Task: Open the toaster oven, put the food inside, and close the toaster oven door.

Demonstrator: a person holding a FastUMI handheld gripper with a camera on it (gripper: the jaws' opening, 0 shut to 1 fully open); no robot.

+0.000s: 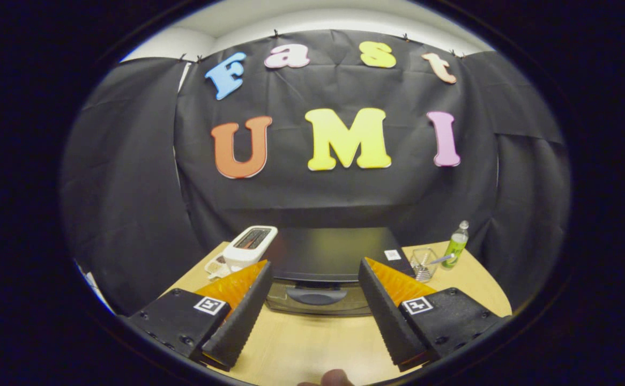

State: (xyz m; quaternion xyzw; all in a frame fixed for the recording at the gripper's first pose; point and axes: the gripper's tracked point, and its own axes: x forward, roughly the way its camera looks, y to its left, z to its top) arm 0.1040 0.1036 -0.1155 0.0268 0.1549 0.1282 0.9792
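Note:
A black toaster oven (329, 256) stands on the wooden table (312, 343), straight beyond my fingers. Its glass door is shut, and the dark handle (315, 295) sits at the front between my two fingers. My gripper (313, 313) hovers above and in front of the oven, open wide, with nothing between its fingers. I cannot make out any food.
A white slot toaster (250, 245) stands left of the oven with a small clear dish (217, 265) beside it. A clear glass holding a utensil (424, 264) and a green bottle (456, 245) stand to the oven's right. A fingertip (335, 378) shows nearest me.

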